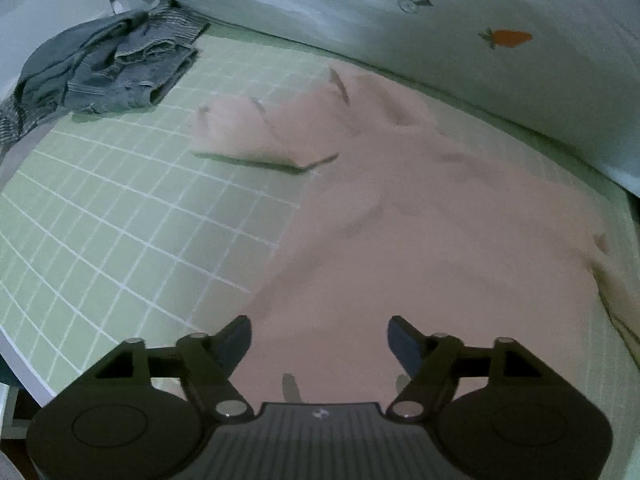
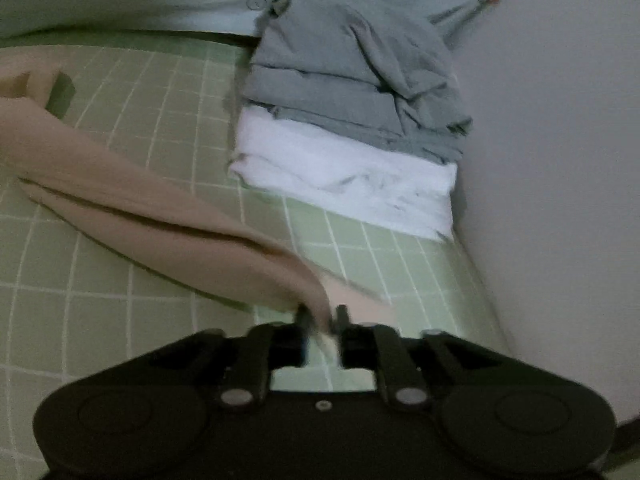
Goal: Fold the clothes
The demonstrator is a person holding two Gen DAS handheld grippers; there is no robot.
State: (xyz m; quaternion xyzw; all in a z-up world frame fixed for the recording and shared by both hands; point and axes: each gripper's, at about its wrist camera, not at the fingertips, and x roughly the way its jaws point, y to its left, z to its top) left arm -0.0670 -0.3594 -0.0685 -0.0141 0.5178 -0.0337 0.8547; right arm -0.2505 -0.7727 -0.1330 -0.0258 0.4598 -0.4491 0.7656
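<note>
A pink garment (image 1: 400, 220) lies spread on the green grid mat (image 1: 120, 200), one sleeve (image 1: 256, 132) folded across toward the left. My left gripper (image 1: 318, 322) hovers over the garment's near part, jaws wide open, nothing between them. In the right wrist view a long folded strip of the pink garment (image 2: 140, 208) runs from the left down to my right gripper (image 2: 322, 312). Its jaws stand narrowly apart with the cloth's end between them, and the blurred fingers (image 2: 304, 316) do not look pressed on it.
A crumpled denim pile (image 1: 108, 68) sits at the mat's far left corner. Folded grey clothes (image 2: 352, 80) lie stacked on folded white ones (image 2: 352, 180) at the mat's (image 2: 160, 100) far right. Pale bedding with a carrot print (image 1: 512, 38) borders the back.
</note>
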